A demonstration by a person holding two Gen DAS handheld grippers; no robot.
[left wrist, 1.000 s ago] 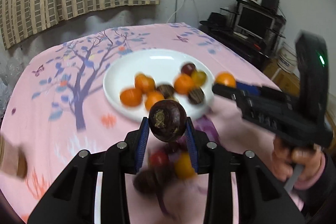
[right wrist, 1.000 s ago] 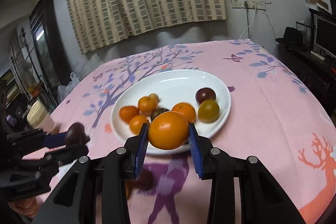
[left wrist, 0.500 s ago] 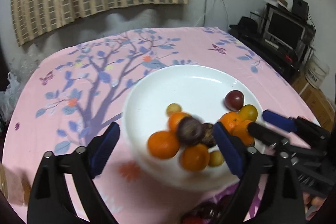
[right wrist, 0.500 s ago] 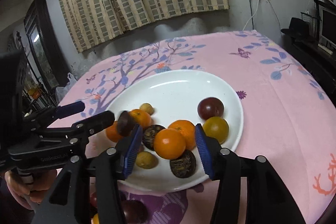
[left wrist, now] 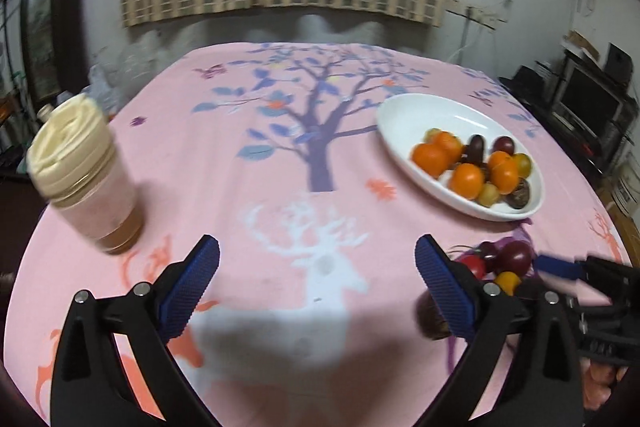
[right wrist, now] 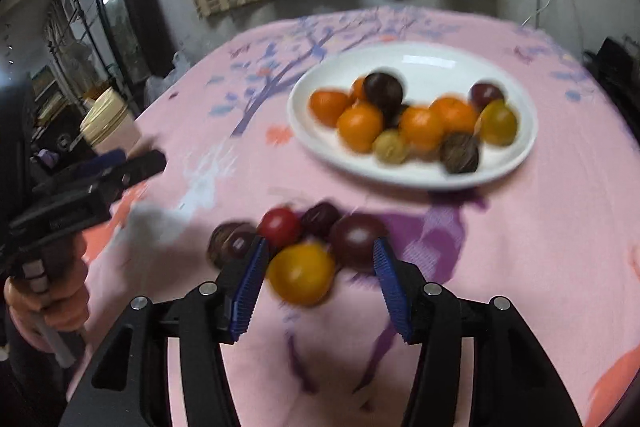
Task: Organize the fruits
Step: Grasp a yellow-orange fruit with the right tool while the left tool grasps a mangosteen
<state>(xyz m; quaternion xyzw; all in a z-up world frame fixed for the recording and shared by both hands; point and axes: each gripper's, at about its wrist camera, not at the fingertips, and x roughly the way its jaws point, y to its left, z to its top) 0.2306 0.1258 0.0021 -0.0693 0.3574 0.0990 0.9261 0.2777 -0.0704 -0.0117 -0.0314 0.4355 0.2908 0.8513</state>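
Observation:
A white plate (right wrist: 516,155) holds several oranges, dark plums and yellow fruits; it also shows in the left wrist view (left wrist: 400,119). Loose fruits lie on the pink cloth in front of it: a yellow fruit (right wrist: 302,273), a red one (right wrist: 279,225) and dark plums (right wrist: 356,239). My right gripper (right wrist: 318,277) is open, its blue pads either side of the yellow fruit, just above the pile. My left gripper (left wrist: 316,283) is open and empty over bare cloth, left of the loose fruits (left wrist: 500,261). It appears at the left of the right wrist view (right wrist: 120,167).
A lidded jar (left wrist: 86,175) with a cream cap stands on the table's left side. The round table is covered by a pink cloth with a tree and deer print (left wrist: 316,155). Shelves and a monitor stand beyond the right edge.
Both grippers released their fruits on the plate and pulled back. The left one swung left, away from the plate. The right one dropped low over the loose fruits.

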